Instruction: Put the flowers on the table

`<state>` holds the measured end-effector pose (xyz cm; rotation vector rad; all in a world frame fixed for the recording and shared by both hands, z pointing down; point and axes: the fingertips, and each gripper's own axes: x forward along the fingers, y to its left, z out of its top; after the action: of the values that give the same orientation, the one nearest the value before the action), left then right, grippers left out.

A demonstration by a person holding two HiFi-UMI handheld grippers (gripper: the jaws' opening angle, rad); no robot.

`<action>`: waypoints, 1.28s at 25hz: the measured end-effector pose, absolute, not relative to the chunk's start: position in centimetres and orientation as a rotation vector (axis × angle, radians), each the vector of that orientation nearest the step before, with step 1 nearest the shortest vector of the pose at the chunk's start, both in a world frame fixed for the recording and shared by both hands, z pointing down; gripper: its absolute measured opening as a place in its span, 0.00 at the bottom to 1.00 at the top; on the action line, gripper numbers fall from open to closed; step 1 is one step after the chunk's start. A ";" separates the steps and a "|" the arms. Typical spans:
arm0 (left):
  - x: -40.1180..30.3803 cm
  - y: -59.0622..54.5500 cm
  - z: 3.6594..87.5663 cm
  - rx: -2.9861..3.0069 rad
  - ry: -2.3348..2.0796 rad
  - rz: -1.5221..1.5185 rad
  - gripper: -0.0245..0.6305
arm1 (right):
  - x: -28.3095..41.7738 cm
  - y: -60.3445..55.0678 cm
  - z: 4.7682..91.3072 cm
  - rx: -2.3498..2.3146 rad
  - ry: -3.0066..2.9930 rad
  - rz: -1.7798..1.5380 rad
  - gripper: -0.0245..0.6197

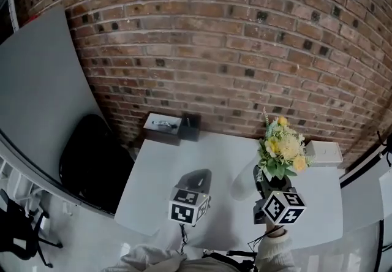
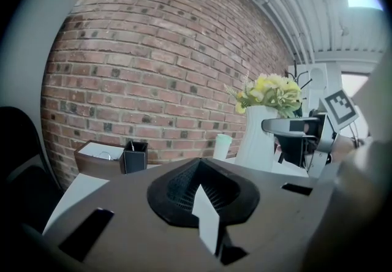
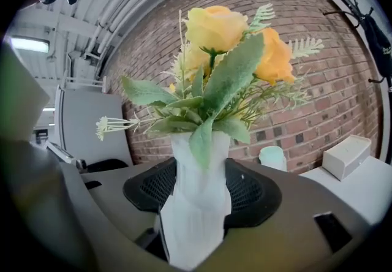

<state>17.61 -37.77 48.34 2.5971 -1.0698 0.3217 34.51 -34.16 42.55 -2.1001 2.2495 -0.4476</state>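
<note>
The flowers [image 3: 226, 50], yellow and orange with green leaves, stand in a white vase [image 3: 196, 160]. The right gripper [image 1: 272, 184] holds that vase, its two black jaws pressed on either side of the body. The vase is upright over the right part of the white table [image 1: 177, 166]. I cannot tell whether its base touches the tabletop yet.

The main risk, as I judge it, is tipping. The bunch is wide and heavy-looking above a slim, smooth vase, so letting go before the base sits flat could send it over. A tilt could also let it slide between the jaws. A pale cup [image 3: 272, 157] stands near the vase, and a sideways move could knock it. The white box [image 3: 346, 154] further right is well apart and looks less at risk.

The left gripper [image 2: 203, 186] hangs over the middle of the table with its jaws drawn together and nothing between them.

Against the brick wall, an open brown box [image 2: 98, 155] holds a small dark item I cannot identify. The black pot [image 2: 135, 155] beside it shows something thin at its rim. What the cup holds is hidden.
</note>
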 end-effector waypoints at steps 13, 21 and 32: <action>16.0 -46.0 51.2 2.461 -1.251 0.379 0.05 | 28.8 -48.4 47.0 -1.789 2.587 -0.470 0.42; 13.1 -48.6 55.2 2.325 -1.358 0.361 0.05 | 26.3 -54.3 49.8 -1.711 2.707 -0.406 0.42; 11.8 -50.4 57.9 2.261 -1.409 0.339 0.05 | 24.3 -58.1 53.0 -1.688 2.802 -0.250 0.42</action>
<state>11.81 -50.37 57.90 2.2610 -1.4090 0.3394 24.30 -58.13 53.01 -1.6883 2.8023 -0.2502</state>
